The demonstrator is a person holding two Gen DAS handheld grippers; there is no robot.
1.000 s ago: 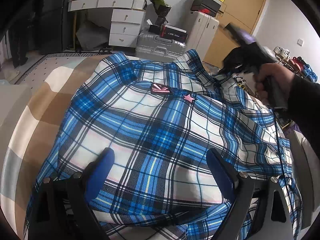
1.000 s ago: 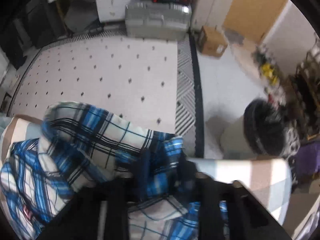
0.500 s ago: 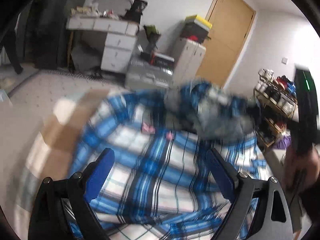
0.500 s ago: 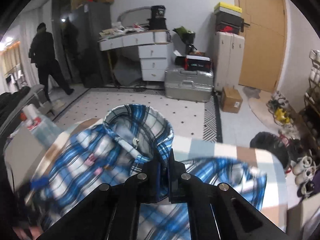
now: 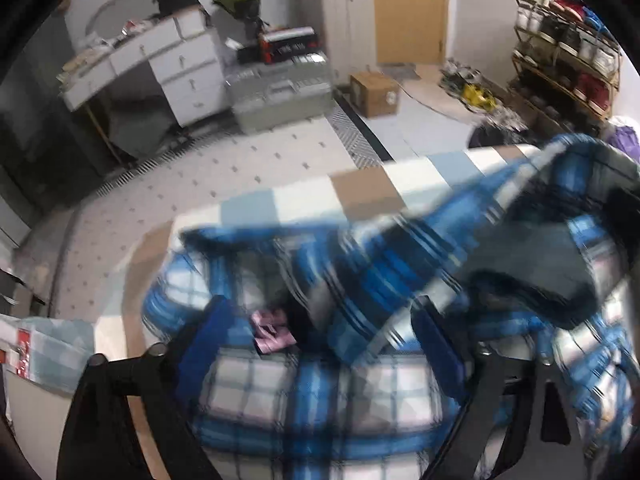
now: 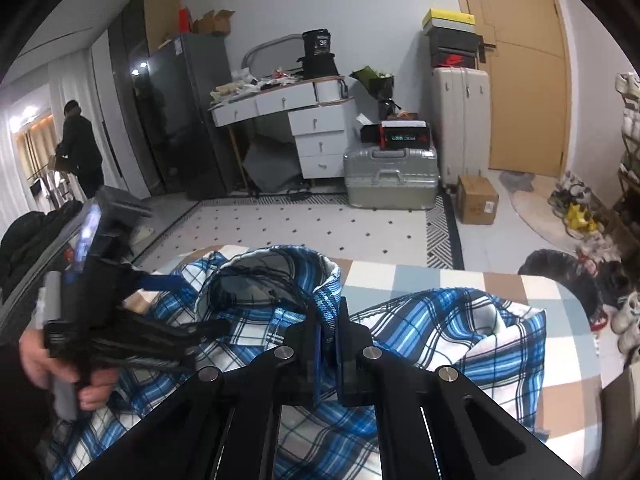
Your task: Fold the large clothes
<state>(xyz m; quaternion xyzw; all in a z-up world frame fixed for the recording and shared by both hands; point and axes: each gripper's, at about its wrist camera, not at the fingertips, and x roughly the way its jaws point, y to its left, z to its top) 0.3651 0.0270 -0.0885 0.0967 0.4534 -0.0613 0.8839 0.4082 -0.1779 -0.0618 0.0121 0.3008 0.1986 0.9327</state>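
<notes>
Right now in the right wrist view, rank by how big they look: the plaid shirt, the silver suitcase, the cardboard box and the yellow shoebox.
1. plaid shirt, though it lies nearest the camera
2. silver suitcase
3. cardboard box
4. yellow shoebox

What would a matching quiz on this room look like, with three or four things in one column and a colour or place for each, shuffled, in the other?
Things:
1. plaid shirt
2. silver suitcase
3. cardboard box
4. door

Descriptions:
A. on the floor beside the suitcases
B. tan, at the back right
C. blue and white, spread on the checked bed cover
D. lying flat below the white drawers

Pairs: 1-C, 2-D, 3-A, 4-B
</notes>
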